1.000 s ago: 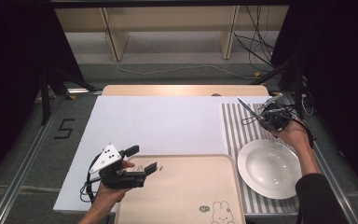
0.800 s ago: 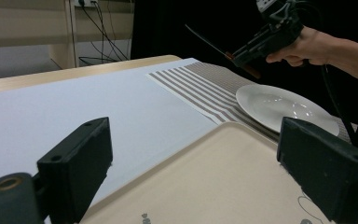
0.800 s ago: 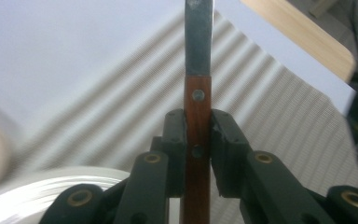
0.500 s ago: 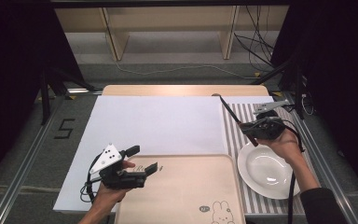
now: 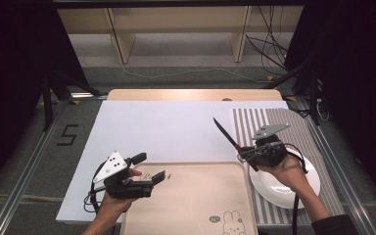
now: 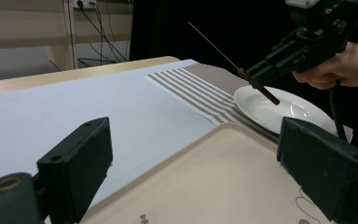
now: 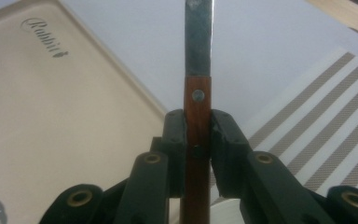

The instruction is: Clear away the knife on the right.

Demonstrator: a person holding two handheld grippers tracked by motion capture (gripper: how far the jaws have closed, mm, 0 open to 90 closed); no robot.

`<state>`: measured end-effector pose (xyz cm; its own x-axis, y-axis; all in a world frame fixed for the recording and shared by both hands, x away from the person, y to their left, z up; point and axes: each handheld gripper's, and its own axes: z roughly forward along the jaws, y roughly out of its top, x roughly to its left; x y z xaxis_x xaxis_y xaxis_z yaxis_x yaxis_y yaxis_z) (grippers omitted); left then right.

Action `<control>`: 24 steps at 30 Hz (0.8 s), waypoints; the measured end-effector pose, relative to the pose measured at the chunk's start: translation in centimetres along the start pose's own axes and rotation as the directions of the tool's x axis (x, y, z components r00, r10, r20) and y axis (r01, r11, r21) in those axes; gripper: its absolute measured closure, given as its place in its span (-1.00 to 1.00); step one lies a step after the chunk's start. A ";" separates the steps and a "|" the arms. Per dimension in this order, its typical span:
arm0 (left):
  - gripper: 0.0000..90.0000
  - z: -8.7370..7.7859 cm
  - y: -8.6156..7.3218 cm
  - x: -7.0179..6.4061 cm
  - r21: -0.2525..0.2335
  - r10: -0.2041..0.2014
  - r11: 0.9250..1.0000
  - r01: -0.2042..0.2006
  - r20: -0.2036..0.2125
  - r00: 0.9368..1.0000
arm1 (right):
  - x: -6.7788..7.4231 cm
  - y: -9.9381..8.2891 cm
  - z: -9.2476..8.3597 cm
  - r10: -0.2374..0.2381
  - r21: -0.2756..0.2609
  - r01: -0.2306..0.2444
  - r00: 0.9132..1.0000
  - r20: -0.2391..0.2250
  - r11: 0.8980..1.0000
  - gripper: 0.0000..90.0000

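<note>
Above the plate [image 5: 284,183], the right gripper [image 7: 197,135] is clamping a knife [image 7: 198,56], its tip cut off; the left gripper [image 6: 191,158] is gaping empty.

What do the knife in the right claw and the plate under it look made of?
Knife: dull grey metal blade; reddish-brown handle with rivets, probably wood. Plate: glossy white, likely ceramic, though melamine could look the same.

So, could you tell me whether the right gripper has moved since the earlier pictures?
Yes. The right gripper, shut on the knife, has travelled from the far end of the striped mat toward the tray, now at the plate's near-left rim.
</note>
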<state>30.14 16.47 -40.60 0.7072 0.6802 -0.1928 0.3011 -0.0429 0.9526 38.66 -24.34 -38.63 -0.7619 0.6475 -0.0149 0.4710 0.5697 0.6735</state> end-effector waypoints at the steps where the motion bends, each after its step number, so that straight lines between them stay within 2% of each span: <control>1: -0.77 0.0 0.0 0.0 -0.001 0.000 1.000 0.000 0.000 1.000 | 0.0 0.0 0.0 0.000 0.000 0.000 1.000 0.000 1.000 0.72; 2: -0.77 0.0 0.0 0.0 0.001 0.002 1.000 -0.002 -0.001 1.000 | 0.6 -0.4 0.1 0.004 0.001 -0.004 1.000 -0.017 1.000 0.72; 6: -0.77 0.0 0.0 0.0 0.001 0.002 1.000 -0.002 -0.001 1.000 | 1.5 -0.9 0.2 0.007 0.009 -0.006 1.000 -0.028 1.000 0.72; 12: -0.77 0.0 0.0 0.0 -0.002 -0.003 1.000 0.003 -0.003 1.000 | 2.4 -1.3 0.3 0.023 0.006 -0.023 0.998 -0.052 1.000 0.72; 16: -0.77 0.0 0.0 0.0 -0.002 -0.004 1.000 0.004 -0.004 1.000 | 3.5 -1.7 0.1 0.038 -0.002 -0.038 0.996 -0.083 0.999 0.72; 17: -0.77 0.0 0.0 0.0 -0.002 -0.004 1.000 0.004 -0.004 1.000 | 3.5 -1.7 0.1 0.038 -0.002 -0.038 0.996 -0.083 0.999 0.72; 22: -0.77 0.0 0.0 0.0 -0.003 -0.002 1.000 0.002 -0.005 1.000 | 5.3 -2.1 0.5 0.023 0.013 -0.022 0.994 -0.111 1.000 0.72; 24: -0.77 -0.1 0.0 0.0 -0.004 -0.004 1.000 0.004 -0.005 1.000 | 5.5 -2.1 0.6 0.017 0.016 -0.016 0.994 -0.112 1.000 0.72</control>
<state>30.11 16.52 -40.59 0.7029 0.6838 -0.1957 0.3013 -0.0370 0.9528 33.76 -21.68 -40.55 -0.7988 0.5962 0.0799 0.4896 0.5673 0.6621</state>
